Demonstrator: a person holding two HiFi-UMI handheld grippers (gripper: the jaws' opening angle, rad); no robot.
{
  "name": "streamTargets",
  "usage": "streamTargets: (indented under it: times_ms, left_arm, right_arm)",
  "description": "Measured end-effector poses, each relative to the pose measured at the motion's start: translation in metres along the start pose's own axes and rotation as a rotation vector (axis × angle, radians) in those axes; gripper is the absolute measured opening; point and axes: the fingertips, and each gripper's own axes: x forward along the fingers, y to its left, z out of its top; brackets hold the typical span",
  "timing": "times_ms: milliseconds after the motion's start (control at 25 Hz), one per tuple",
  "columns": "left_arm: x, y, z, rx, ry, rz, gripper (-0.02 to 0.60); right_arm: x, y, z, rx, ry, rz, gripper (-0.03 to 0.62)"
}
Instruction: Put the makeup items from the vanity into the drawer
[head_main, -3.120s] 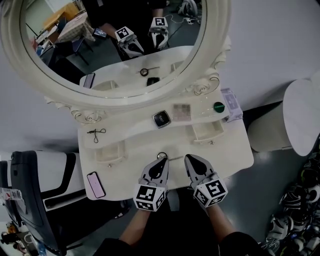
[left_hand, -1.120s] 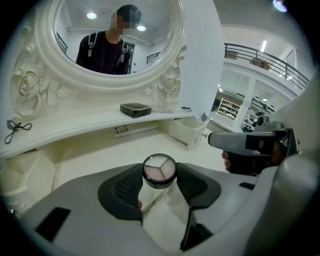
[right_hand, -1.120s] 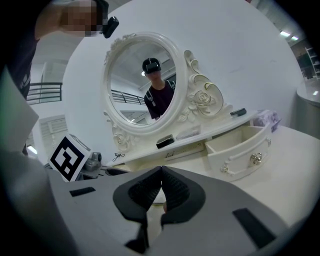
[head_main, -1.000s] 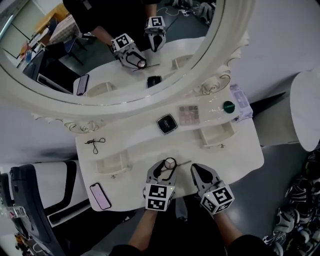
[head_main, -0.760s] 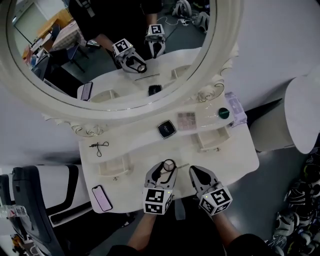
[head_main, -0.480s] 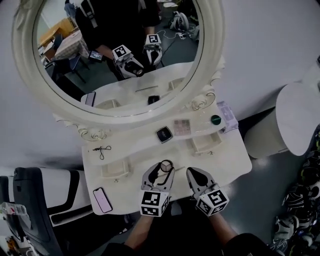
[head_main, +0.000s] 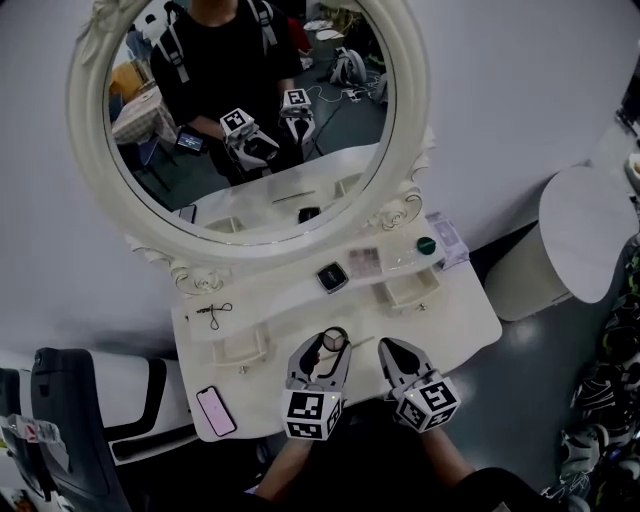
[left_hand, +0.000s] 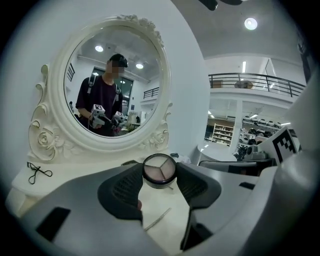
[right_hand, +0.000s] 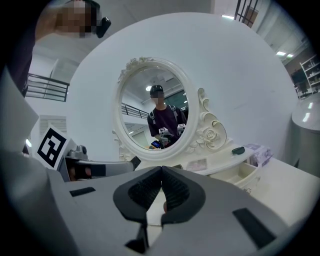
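Standing against a pale wall, the white vanity (head_main: 470, 320) carries an oval mirror (head_main: 410, 110) in a carved frame, and the glass reflects a person holding both grippers. A round white pedestal (head_main: 585, 235) stands to the right of the vanity and a dark chair (head_main: 80, 410) to its left, each apart from it. Two small drawers are pulled open below the raised shelf: the left drawer (head_main: 243, 349) and the right drawer (head_main: 412, 291). The left gripper (head_main: 325, 352) is held above the front edge of the top, between the two drawers. Its jaws are clamped on either side of a round compact (left_hand: 159, 169), whose lid shows three pale segments. The right gripper (head_main: 391, 352) is just beside it, with jaws pressed together and nothing between them. A lavender tissue pack (head_main: 449, 240) sits at the right end of the shelf. A pink phone (head_main: 216, 411) lies flat near the front left corner. On the shelf, a pale palette (head_main: 364, 262) lies just right of a square black compact (head_main: 331, 277), and a green disc (head_main: 426, 244) sits near the tissue pack. An eyelash curler (head_main: 213, 314) lies on the left wing of the shelf, well apart from the rest. A thin stick (left_hand: 157, 218) lies on the top beneath the left jaws.
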Motion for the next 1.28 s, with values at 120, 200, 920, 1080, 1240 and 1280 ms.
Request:
streamTargets:
  times_ms: [120, 200, 920, 1080, 1240, 1280]
  left_arm:
    - [-0.004, 0.006, -0.001, 0.008, 0.003, -0.03, 0.221]
    - [-0.005, 0.009, -0.002, 0.015, 0.01, -0.058, 0.22]
    - [0.049, -0.045, -0.013, 0.097, 0.077, -0.367, 0.221]
    - [0.073, -0.063, -0.013, 0.097, 0.091, -0.369, 0.219]
    - [0.097, -0.084, -0.01, 0.095, 0.106, -0.346, 0.221]
    - [0.104, -0.088, -0.01, 0.092, 0.109, -0.337, 0.219]
  right_arm:
    - [0.002, 0.006, 0.0, -0.003, -0.014, -0.03, 0.023]
    - [0.001, 0.011, -0.001, -0.005, -0.021, -0.056, 0.023]
    - [-0.034, -0.029, 0.005, -0.032, -0.089, -0.337, 0.023]
    - [-0.038, -0.056, 0.01, -0.027, -0.085, -0.338, 0.023]
    - [-0.042, -0.085, 0.018, -0.028, -0.072, -0.313, 0.023]
    - [-0.043, -0.093, 0.02, -0.027, -0.068, -0.304, 0.023]
